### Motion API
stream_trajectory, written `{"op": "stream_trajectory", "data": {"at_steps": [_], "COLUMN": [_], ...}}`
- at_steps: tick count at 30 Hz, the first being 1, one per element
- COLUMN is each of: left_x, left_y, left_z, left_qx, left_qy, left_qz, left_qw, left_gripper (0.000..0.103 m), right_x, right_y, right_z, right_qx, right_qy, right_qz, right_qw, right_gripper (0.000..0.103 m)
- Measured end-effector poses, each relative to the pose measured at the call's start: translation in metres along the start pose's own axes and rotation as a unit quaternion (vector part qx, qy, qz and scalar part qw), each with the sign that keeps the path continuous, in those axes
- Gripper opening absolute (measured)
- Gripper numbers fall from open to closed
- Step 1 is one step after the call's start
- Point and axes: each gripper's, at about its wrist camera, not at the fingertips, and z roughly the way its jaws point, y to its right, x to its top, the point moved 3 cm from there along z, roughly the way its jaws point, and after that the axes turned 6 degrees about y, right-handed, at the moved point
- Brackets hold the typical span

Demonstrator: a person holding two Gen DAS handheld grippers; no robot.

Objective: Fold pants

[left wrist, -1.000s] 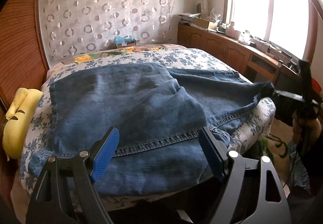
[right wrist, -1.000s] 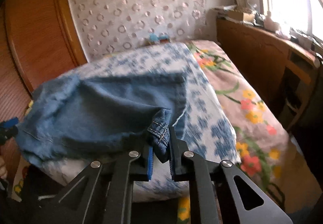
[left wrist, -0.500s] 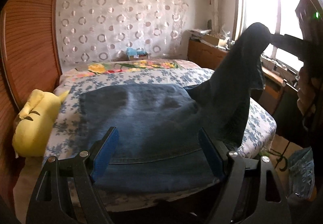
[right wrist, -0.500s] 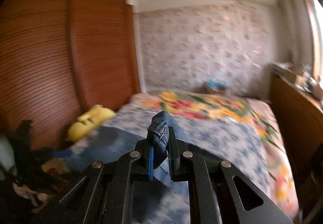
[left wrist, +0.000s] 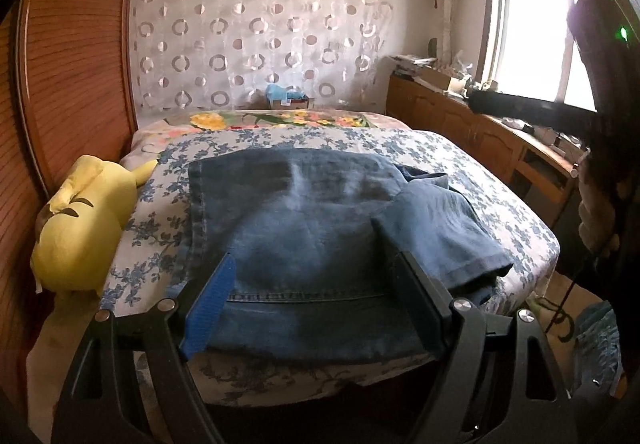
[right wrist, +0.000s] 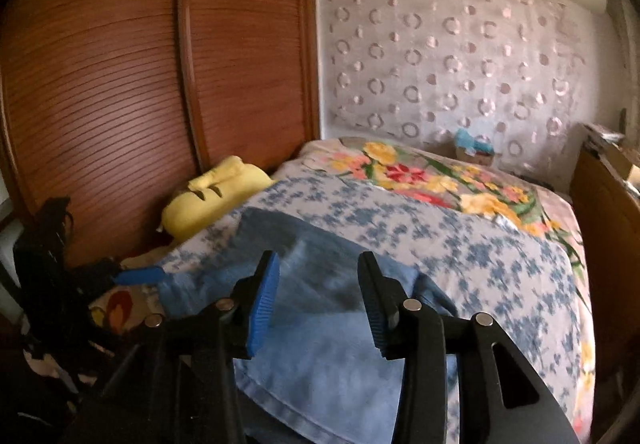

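The blue denim pants (left wrist: pixel 320 236) lie on the bed, with one leg folded back over the rest at the right (left wrist: pixel 440 232). My left gripper (left wrist: pixel 312 284) is open and empty, low over the near edge of the pants. In the right wrist view the pants (right wrist: pixel 328 348) lie under my right gripper (right wrist: pixel 316 284), which is open and empty just above the folded part. The right gripper's dark body also shows at the right edge of the left wrist view (left wrist: pixel 532 112).
The bed (left wrist: pixel 500 204) has a blue-flowered cover and a bright floral quilt (left wrist: pixel 280 120) behind. A yellow plush toy (left wrist: pixel 80 228) lies at its left edge by the wooden wardrobe (right wrist: pixel 120 84). A wooden cabinet (left wrist: pixel 460 124) stands under the window at right.
My right gripper carried the pant leg up and over onto the rest of the pants, then opened and let it go. The left gripper stayed open.
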Motion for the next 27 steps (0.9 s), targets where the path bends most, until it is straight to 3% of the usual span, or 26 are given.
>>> {"op": "stream_trajectory", "data": {"at_steps": [4,12,23,27], "left_x": [0.000,-0.009,-0.015,-0.016], "left_y": [0.012,0.040,0.062,0.068], "left_z": [0.005,0.016,0.033,0.037], "left_qx": [-0.012,-0.052,-0.085,-0.086], "left_qy": [-0.004,-0.022,-0.048,-0.055], "left_qz": [0.011,0.030,0.037,0.045], "left_qw": [0.9999,0.9980,0.9945,0.9938], "left_gripper": [0.081,0.081,0.040,0.032], "right_x": [-0.008,-0.063,-0.087,-0.093], "right_y": [0.003,0.017,-0.010,-0.023], "right_z": [-0.020,-0.029,-0.045,-0.042], "right_qx": [-0.034,-0.068,-0.071,-0.070], "right_qy": [-0.010,-0.057,-0.086,-0.099], "right_qz": [0.020,0.090,0.131,0.125], "right_qw": [0.999,0.992,0.985,0.985], "right_gripper": [0.044,0.045,0.045,0.045]}}
